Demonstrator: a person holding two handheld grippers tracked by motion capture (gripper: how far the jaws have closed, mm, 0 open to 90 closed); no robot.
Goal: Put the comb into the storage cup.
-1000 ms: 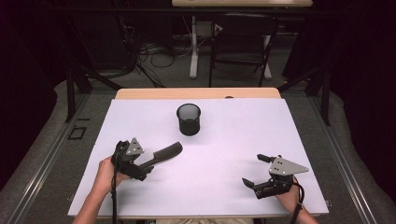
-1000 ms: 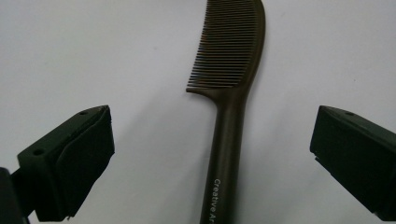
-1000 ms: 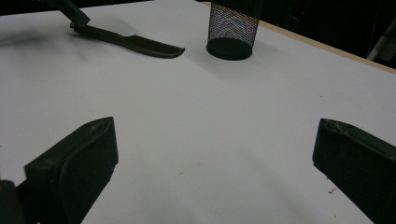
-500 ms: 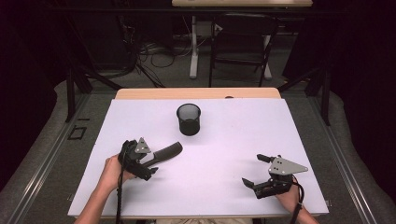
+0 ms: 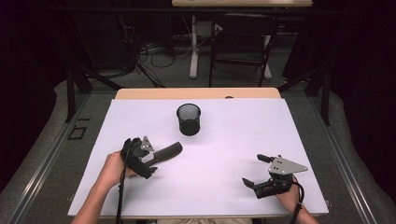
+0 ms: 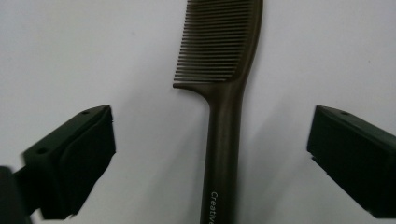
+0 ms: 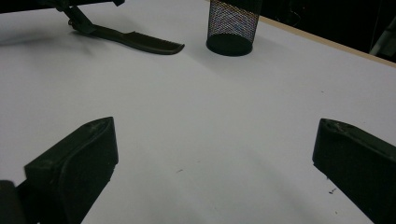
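One comb (image 5: 167, 151) lies flat on the white table (image 5: 224, 186), near the left front, its toothed end aimed toward the mesh cup (image 5: 188, 119) standing upright farther back, well apart from it. At the left, the left gripper (image 5: 147, 161) sits low over the comb's handle end; its own view shows the handle (image 6: 223, 154) running up between the two jaws, which stand wide on either side with clear table showing between each pad and the handle — they have just been closing a little, but nothing is clamped yet. So the pick-up looks barely begun: the comb is straddled, not lifted, and the grasp and any carry — likely toward the cup — are left to do. At the right, the right gripper (image 5: 254, 170) rests near the front edge, jaws wide with nothing between them. Counted: one comb, one cup, two grippers.
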